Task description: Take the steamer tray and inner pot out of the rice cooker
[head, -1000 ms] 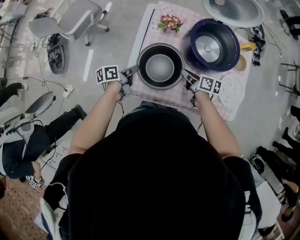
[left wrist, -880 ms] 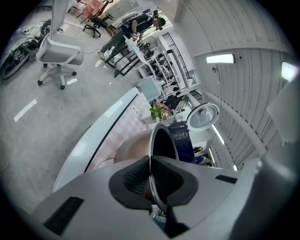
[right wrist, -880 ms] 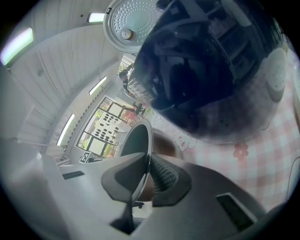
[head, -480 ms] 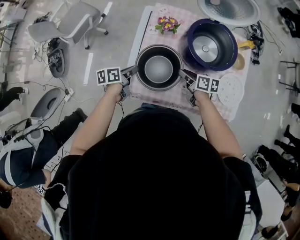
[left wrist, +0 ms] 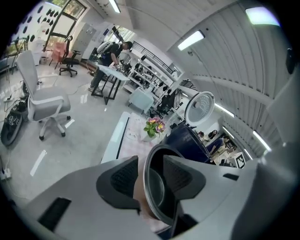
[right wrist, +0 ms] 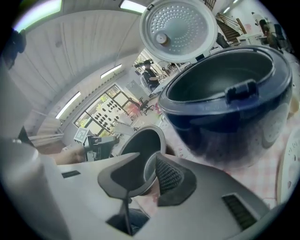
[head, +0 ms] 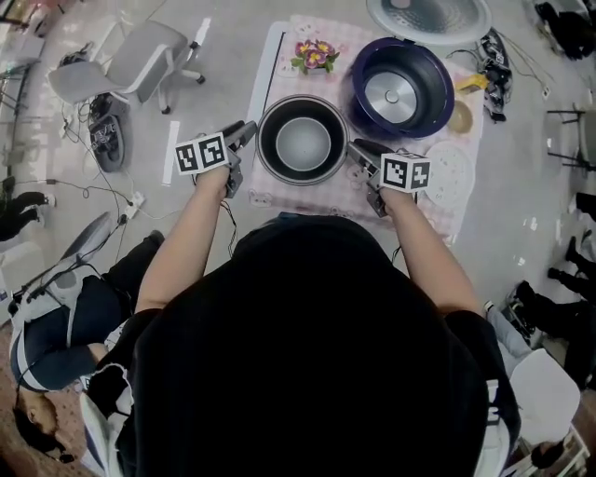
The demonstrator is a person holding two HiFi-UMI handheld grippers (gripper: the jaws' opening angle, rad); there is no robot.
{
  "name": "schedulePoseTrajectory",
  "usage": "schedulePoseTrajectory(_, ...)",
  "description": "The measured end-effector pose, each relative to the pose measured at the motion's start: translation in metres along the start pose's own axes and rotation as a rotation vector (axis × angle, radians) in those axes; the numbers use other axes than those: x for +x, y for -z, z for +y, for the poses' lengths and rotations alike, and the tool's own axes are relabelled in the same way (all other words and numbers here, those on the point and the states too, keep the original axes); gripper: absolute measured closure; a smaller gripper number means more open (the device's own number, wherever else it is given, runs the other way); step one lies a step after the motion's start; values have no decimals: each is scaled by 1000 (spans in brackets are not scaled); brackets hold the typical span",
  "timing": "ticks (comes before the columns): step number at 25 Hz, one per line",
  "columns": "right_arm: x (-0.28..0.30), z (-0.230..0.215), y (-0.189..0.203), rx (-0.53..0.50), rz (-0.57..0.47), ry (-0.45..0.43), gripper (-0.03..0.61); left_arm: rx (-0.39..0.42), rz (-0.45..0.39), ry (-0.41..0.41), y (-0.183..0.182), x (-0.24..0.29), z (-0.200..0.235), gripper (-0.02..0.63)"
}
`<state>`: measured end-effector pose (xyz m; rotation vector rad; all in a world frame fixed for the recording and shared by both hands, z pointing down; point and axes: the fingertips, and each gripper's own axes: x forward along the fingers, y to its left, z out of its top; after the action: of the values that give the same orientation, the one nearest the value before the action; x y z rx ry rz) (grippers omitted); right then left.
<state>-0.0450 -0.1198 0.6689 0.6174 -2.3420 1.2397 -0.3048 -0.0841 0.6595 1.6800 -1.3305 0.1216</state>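
My left gripper [left wrist: 151,171] held its jaws spread, having just been opening, with the rim of the inner pot [head: 303,142] loose between the pads. My right gripper [right wrist: 149,165] had just been opening too, jaws apart around the opposite rim. The pot sat between both grippers on the checked cloth [head: 279,194]. The rice cooker [head: 400,88] stood open beyond my right gripper, and the steamer tray [head: 451,177] lay just to its right.

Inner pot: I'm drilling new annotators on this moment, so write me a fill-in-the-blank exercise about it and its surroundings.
The inner pot stands on the checked ___.
The rice cooker's lid is ___.
In the head view, the steamer tray lies to the inner pot's ___.
Missing words: cloth; open; right.
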Motion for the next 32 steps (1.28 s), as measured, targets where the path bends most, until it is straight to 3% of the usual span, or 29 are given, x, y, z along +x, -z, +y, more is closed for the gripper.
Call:
schedulePoseTrajectory(3, -16, 8, -7, -47, -14, 12, 469, 67, -33, 2, -15, 2, -21, 434)
schedulePoseTrajectory(8, -48, 18, -34, -63, -106, 11, 469, 245, -50, 1, -36, 12, -65, 434)
schedulePoseTrajectory(14, -96, 14, -56, -95, -207, 71, 469, 413, -64, 49, -58, 28, -124, 434)
schedulePoseTrajectory(21, -154, -1, -74, -129, -304, 163, 469, 440, -89, 189, -69, 48, -190, 423)
schedulePoseTrajectory(32, -233, -12, -100, -194, -436, 289, 476, 593, -152, 304, -76, 53, -280, 423)
